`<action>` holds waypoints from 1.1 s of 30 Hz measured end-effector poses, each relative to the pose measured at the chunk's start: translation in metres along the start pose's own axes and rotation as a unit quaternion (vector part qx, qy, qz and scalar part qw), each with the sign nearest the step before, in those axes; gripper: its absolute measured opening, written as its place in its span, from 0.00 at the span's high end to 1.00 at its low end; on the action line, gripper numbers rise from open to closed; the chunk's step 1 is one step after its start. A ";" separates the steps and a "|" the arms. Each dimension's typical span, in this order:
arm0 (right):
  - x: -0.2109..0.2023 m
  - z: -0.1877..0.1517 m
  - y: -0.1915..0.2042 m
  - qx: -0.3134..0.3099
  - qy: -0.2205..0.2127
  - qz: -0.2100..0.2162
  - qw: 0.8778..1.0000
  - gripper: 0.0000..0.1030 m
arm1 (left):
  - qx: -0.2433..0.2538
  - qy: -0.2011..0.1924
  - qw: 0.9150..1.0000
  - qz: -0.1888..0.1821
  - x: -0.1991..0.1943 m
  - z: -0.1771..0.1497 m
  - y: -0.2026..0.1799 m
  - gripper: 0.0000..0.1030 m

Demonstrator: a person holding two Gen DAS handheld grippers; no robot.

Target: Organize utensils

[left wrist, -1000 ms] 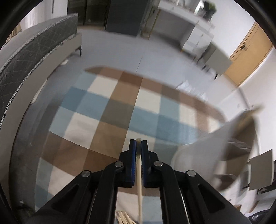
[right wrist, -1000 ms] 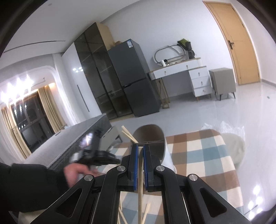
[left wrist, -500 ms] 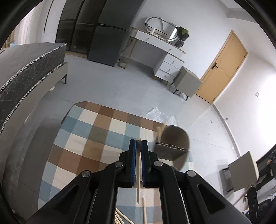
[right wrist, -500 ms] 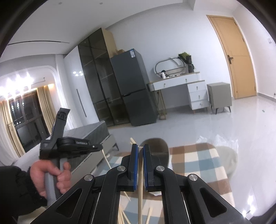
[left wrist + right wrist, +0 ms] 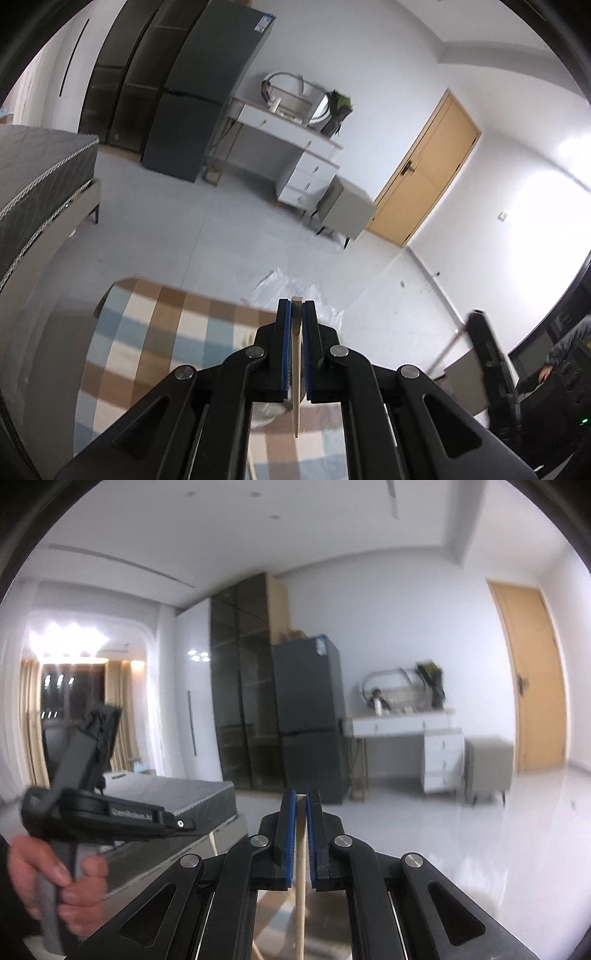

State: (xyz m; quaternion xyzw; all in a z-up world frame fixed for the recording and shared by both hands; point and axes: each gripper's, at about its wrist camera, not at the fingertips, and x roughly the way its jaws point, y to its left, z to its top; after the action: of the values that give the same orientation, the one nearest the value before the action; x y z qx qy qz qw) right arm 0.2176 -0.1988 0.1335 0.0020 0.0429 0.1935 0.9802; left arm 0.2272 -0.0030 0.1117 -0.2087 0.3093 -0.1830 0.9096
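two pale wooden chopsticks clamped, one in each pair of tongs

in the left wrist view, the left tongs (image 5: 296, 310) are seen closed on a thin pale wooden chopstick (image 5: 296, 369), which is pinched between the blue pads (image 5: 283, 350) and hangs down below them, its tapered end showing over a brown, blue and cream checked rug (image 5: 155, 343). crumpled clear plastic (image 5: 295, 291) is seen on the grey floor (image 5: 221, 236) just past the rug. further off, a dark quilted bed (image 5: 37, 184), a dark grey fridge (image 5: 199, 92), a white dressing desk (image 5: 291, 147) and a yellow wooden door (image 5: 424, 173) are seen.

in the right wrist view, the right tongs (image 5: 301, 801) are closed on a second pale wooden chopstick (image 5: 300, 893), held upright between the pads. to the left, the other handheld device is gripped by the left hand (image 5: 59, 886).
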 end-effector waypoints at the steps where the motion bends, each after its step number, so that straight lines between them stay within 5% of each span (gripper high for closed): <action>1: 0.007 0.002 0.000 -0.006 -0.002 0.002 1.000 0.95 | 0.000 -0.003 1.000 -0.003 0.003 0.004 0.000 0.99; 18: 0.128 -0.055 -0.017 -0.063 0.006 0.024 0.998 0.95 | -0.008 -0.015 1.000 -0.012 0.091 0.031 0.030 0.99; 33: 0.141 -0.097 -0.016 -0.095 0.048 0.058 0.993 0.95 | 0.001 0.013 1.000 -0.017 0.101 0.005 0.038 0.99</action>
State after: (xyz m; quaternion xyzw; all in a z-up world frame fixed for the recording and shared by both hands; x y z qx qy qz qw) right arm 0.3456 -0.1612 0.0247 -0.0978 0.0715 0.2531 0.9598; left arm 0.3133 -0.0163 0.0472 -0.2110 0.3172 -0.2011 0.9025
